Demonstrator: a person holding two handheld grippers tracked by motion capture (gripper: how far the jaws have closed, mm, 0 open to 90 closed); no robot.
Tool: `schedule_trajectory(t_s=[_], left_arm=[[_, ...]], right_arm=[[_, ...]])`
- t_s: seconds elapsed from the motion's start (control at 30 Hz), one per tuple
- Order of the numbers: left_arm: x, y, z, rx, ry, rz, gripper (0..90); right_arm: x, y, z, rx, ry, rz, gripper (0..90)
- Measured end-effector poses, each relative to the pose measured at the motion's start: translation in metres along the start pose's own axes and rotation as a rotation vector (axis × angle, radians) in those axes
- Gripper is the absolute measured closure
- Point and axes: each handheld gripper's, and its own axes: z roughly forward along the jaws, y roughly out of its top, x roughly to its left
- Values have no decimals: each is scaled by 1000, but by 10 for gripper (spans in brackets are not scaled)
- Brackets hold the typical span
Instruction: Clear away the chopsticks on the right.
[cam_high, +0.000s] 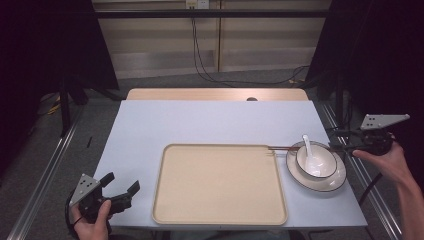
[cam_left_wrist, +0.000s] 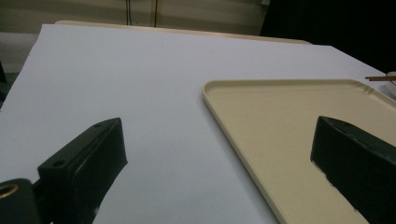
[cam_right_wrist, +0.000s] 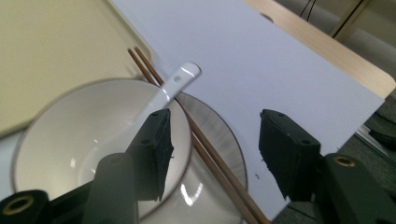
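From above, the chopsticks (cam_high: 284, 148) are hard to trace: their left ends rest on the right rim of the beige tray (cam_high: 162, 200), and their right part runs across the back of the plate (cam_high: 340, 182) toward the right tongs (cam_high: 336, 146), where they are lost against the dark metal. In the right gripper view the pair (cam_right_wrist: 205, 144) passes between the bowl (cam_right_wrist: 56, 135) and the far rim of the plate (cam_right_wrist: 219, 135), leaving the picture at the bottom edge. There the jaws stand wide apart, one over the bowl's rim, the other over the bare surface (cam_right_wrist: 280, 60); the chopsticks lie in the gap between them, apparently ungripped, though the tips' height above them is unclear. The white spoon (cam_right_wrist: 173, 86) leans in the bowl, its lower part hidden behind the near jaw.

The right hand (cam_high: 387, 162) holds its tongs just beside the plate at the surface's right edge, pointing left. The left hand (cam_high: 92, 220), cut off by the bottom edge, holds the left tongs (cam_high: 120, 186) at the near left corner, jaws wide and holding nothing, aimed toward the tray (cam_left_wrist: 299, 116).

No writing or labels can be read anywhere.
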Motion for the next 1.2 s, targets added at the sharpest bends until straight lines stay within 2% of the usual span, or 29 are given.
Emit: schedule_trajectory(t_s=[0.07, 0.13, 0.17, 0.2, 0.23, 0.27, 0.33, 0.4, 0.43, 0.47, 0.5, 0.53, 0.57, 0.63, 0.7, 0.73, 0.77, 0.8, 0.87, 0.9, 1.07, 1.1, 1.2], left_arm=[[0, 0, 0, 1, 2, 3, 33], [0, 0, 0, 8, 0, 6, 33], [0, 0, 0, 8, 0, 6, 33], [1, 0, 0, 9, 2, 4, 33], [0, 0, 0, 10, 11, 4, 33], [0, 0, 0, 10, 11, 4, 33], [0, 0, 0, 10, 13, 3, 33], [1, 0, 1, 10, 13, 1, 33], [1, 0, 1, 11, 7, 1, 33], [1, 0, 0, 11, 2, 1, 33], [0, 0, 0, 13, 1, 4, 33], [0, 0, 0, 13, 2, 5, 33], [1, -1, 0, 13, 8, 4, 33], [1, -1, 0, 11, 9, 3, 33], [1, -1, 0, 11, 10, 1, 33], [1, -1, 0, 15, 5, -1, 33], [1, -1, 0, 14, 2, -2, 33], [0, -1, 0, 14, 3, -1, 33], [1, -1, 0, 16, 2, 1, 33], [1, -1, 0, 14, 5, -1, 33], [1, -1, 0, 10, 7, -3, 33], [1, -1, 0, 11, 6, -4, 33], [1, -1, 0, 13, 5, 0, 33]], right_arm=[[-4, 0, 2, 20, 1, -8, 474], [-17, -3, 10, 58, 27, -13, 543], [-17, -3, 10, 58, 27, -13, 543], [-20, -3, 13, 74, 21, -19, 566], [-26, -4, 20, 111, 38, -29, 590], [-26, -4, 20, 111, 38, -29, 590], [-31, -2, 30, 162, 56, -64, 654], [-32, -2, 33, 182, 62, -61, 683], [-33, -1, 37, 196, 81, -77, 684], [-33, 0, 39, 207, 81, -86, 687], [-33, 1, 44, 230, 105, -113, 708], [-33, 1, 44, 230, 105, -113, 708], [-32, 1, 49, 253, 128, -129, 718], [-32, 1, 51, 271, 127, -133, 719], [-32, 1, 55, 267, 129, -140, 738], [-32, 0, 57, 272, 151, -140, 742], [-31, 1, 59, 294, 140, -153, 745], [-31, 0, 61, 297, 157, -161, 752], [-30, 1, 61, 303, 146, -158, 754], [-31, 1, 62, 294, 157, -160, 759], [-32, 2, 62, 298, 155, -171, 766], [-32, 1, 63, 296, 174, -173, 766], [-30, 1, 63, 295, 179, -175, 771]])
